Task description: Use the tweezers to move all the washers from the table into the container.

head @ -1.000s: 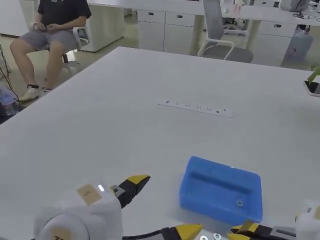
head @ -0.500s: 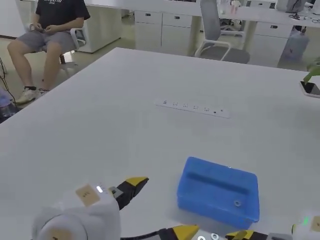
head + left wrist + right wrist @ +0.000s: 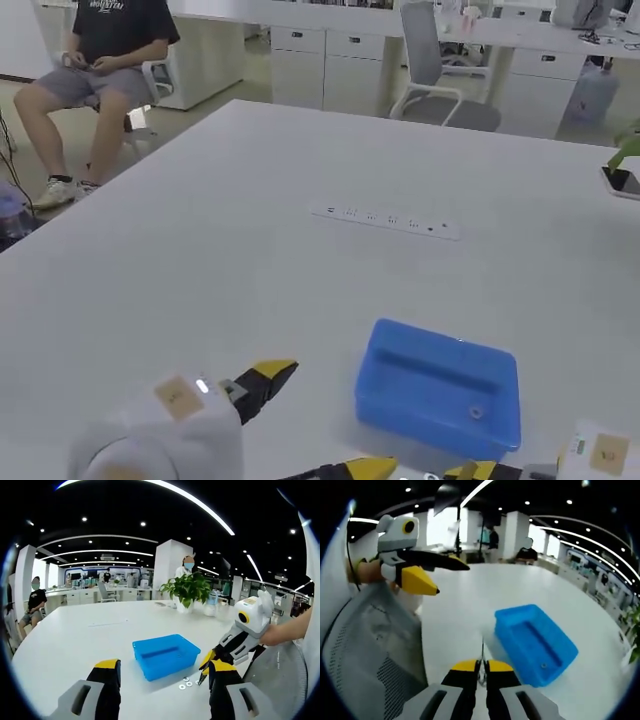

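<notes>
Hovering low over the white bench (image 3: 200, 260), the left gripper (image 3: 322, 418) has its jaws spread wide, with nothing between them. The right gripper (image 3: 482, 666) has its jaws pinched on thin tweezers (image 3: 482, 651), which point down at the bench. A few washers (image 3: 185, 682) lie loose on the bench just beside the near wall of the blue container (image 3: 162, 669), with the tweezer tips close by them. One washer (image 3: 543, 665) lies inside the container. A power strip (image 3: 385, 220) lies farther back, and another person (image 3: 100, 50) sits on a chair beyond the bench.
</notes>
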